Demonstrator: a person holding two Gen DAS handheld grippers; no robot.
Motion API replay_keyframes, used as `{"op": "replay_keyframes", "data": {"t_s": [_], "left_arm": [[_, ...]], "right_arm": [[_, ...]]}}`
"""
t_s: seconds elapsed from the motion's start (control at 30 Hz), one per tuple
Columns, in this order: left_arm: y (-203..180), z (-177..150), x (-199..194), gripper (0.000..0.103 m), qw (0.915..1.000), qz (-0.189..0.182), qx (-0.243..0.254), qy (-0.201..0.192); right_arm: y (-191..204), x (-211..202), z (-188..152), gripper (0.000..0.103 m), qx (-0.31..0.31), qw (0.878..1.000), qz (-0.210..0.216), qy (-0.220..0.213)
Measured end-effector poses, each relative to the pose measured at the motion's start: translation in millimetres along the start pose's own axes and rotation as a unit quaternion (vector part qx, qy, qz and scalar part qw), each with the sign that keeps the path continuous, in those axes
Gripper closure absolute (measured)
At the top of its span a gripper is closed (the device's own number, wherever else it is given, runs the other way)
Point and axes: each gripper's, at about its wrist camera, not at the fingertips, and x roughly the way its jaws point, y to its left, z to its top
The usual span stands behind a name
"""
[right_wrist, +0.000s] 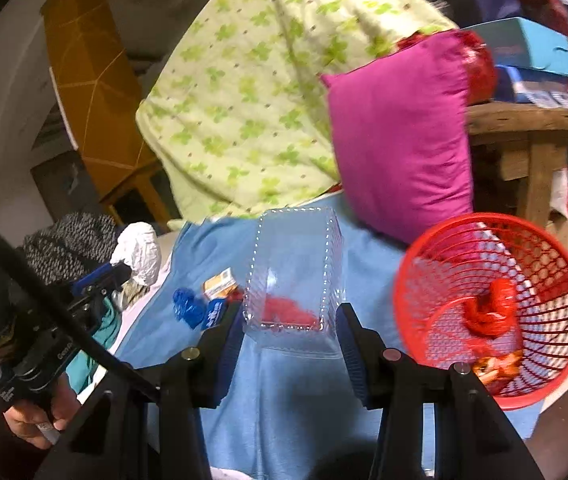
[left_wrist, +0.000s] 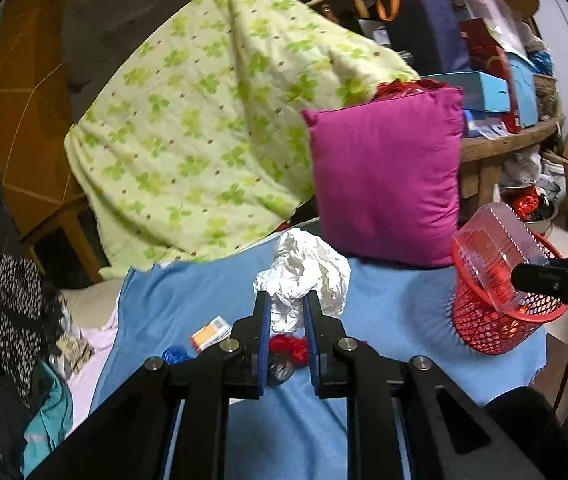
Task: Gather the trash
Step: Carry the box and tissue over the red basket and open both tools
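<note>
Cluttered bedroom, blue bed sheet [left_wrist: 187, 304] below. My left tool [left_wrist: 287, 308] clenches crumpled foil [left_wrist: 304, 276]; my right tool [right_wrist: 290, 320] grips a clear box [right_wrist: 294, 268]. The red basket [right_wrist: 556, 356] sits right of both. I judge both loads are mid-carry; next, swing right and release.

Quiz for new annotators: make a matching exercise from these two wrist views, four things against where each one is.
Things:
1. crumpled white paper
2. clear plastic box
3. red bundle
4. orange carton

Places:
A. inside the red basket
B. lying on the blue sheet
C. between the left gripper fingers
D. between the right gripper fingers

Pairs: 1-C, 2-D, 3-A, 4-B
</note>
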Motion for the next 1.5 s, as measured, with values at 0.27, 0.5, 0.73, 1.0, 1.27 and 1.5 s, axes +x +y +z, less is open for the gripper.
{"op": "replay_keyframes", "data": {"t_s": [0.27, 0.5, 0.73, 1.0, 1.27, 1.5], "left_arm": [[-43, 25, -3, 0.086, 0.9991, -0.016, 0.036, -0.018], [-87, 43, -3, 0.086, 0.9962, -0.041, 0.07, -0.032], [-132, 58, 4, 0.086, 0.9915, -0.074, 0.098, -0.043], [-176, 73, 21, 0.086, 0.986, -0.105, 0.122, -0.042], [-209, 74, 45, 0.085, 0.9825, -0.119, 0.141, -0.029], [-210, 70, 63, 0.032, 0.9792, -0.158, 0.125, -0.023]], "right_arm": [[-43, -38, 7, 0.054, 0.033, 0.998, -0.028, -0.038], [-80, -58, 6, 0.054, 0.065, 0.994, -0.059, -0.058], [-112, -73, 3, 0.053, 0.095, 0.99, -0.078, -0.073], [-141, -73, 2, 0.053, 0.119, 0.984, -0.105, -0.08], [-172, -53, 6, 0.051, 0.142, 0.98, -0.122, -0.068], [-196, -34, 4, 0.043, 0.176, 0.977, -0.105, -0.053]]}}
